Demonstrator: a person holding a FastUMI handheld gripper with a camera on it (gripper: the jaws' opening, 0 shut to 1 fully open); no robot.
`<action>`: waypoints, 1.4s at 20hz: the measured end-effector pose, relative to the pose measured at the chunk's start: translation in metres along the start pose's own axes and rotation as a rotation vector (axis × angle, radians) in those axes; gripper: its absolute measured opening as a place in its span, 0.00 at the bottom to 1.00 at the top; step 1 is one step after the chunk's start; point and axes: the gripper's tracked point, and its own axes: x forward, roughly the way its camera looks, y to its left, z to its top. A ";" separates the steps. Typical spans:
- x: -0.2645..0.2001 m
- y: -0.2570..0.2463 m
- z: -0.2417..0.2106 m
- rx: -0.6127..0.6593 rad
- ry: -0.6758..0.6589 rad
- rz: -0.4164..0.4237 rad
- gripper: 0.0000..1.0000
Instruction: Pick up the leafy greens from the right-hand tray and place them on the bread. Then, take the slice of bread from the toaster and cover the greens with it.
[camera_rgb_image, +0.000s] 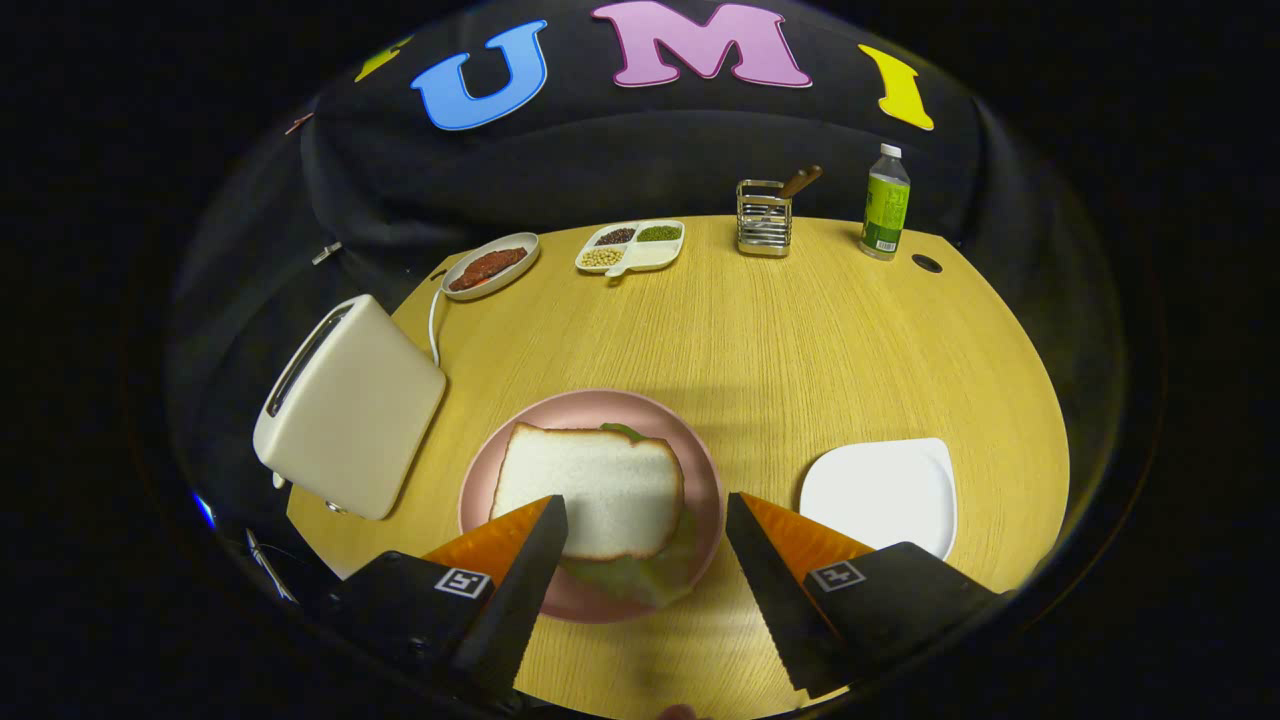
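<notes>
Toaster (345, 410) sits at the left edge of the surface (800, 330), slot looks empty. Next, pink plate (705, 490) w/ bread (590, 485) on top, greens (640, 578) peeking out under it. Hand-held gripper (645, 510) is spread wide, holding nothing. White tray (880, 492) near the right edge is bare. Looks like the last step is done; next move is prob. just pulling back w/o bumping the bread.

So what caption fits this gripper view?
Open gripper above bread slice covering leafy greens on pink plate.
</notes>
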 end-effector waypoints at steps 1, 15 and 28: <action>-0.008 0.001 0.007 -0.006 -0.024 0.006 0.99; -0.225 0.025 0.148 -0.188 -0.611 -0.042 0.99; -0.283 0.024 0.136 -0.314 -0.682 -0.094 0.98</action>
